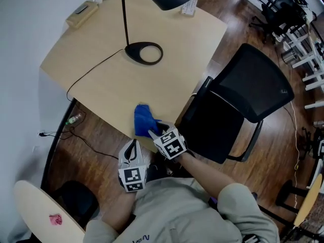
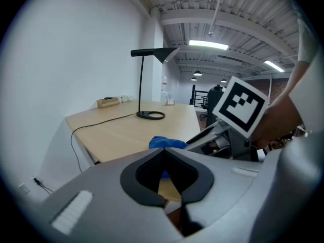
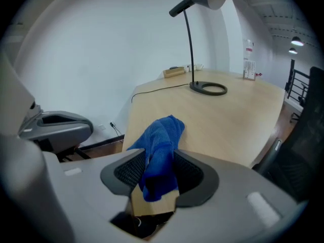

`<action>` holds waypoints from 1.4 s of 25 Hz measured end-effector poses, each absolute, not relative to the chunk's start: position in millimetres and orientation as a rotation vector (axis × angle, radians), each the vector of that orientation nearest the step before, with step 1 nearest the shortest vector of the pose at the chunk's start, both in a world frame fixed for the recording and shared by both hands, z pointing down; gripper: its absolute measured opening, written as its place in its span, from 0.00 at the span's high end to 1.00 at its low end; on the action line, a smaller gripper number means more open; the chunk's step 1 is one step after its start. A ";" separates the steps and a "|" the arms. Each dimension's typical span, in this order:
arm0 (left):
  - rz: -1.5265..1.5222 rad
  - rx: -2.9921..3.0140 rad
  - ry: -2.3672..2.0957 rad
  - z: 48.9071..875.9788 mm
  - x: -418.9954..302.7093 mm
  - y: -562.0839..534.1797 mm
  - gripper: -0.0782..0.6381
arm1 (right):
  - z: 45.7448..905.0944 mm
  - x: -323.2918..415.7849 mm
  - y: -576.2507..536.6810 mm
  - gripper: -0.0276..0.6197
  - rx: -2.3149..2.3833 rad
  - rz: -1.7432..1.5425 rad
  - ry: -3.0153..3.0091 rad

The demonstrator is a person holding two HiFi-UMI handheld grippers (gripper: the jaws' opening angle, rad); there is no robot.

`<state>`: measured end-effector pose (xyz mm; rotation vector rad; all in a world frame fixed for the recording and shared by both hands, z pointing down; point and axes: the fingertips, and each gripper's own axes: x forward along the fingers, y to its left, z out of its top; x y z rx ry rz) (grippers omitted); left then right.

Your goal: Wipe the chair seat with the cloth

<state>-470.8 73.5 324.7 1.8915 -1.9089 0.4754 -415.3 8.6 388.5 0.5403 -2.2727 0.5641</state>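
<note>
A crumpled blue cloth (image 1: 144, 120) (image 3: 161, 146) (image 2: 167, 142) lies on the light wooden table (image 1: 101, 80) close to its near edge. My right gripper (image 1: 155, 132) (image 3: 161, 158) reaches over that edge; its jaws stand open on either side of the cloth, whose fold rises between the pads without being pressed. My left gripper (image 1: 134, 143) (image 2: 163, 151) hangs just off the table edge, left of the right one, its tips together and nothing in them. The black office chair's seat (image 1: 212, 130) is right of both grippers, untouched.
A black desk lamp stands on its ring base (image 1: 144, 53), and its cable (image 1: 91, 70) runs off the left edge. A small box (image 1: 83, 11) sits at the far corner. The chair's mesh back (image 1: 253, 85) and armrest (image 1: 200, 92) stand close to the table's right side.
</note>
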 end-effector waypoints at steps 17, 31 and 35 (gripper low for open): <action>0.391 2.445 -1.338 272.6 -275.5 6.8 0.88 | 282.0 -166.4 28.1 0.96 1.441 0.733 -2.310; 0.319 2.733 -1.038 186.2 -89.4 146.5 0.88 | 193.4 9.7 216.5 0.96 2.020 0.439 -2.138; 0.327 2.744 -1.061 179.1 -62.1 197.1 0.88 | 185.1 30.7 261.2 0.96 2.021 0.403 -2.172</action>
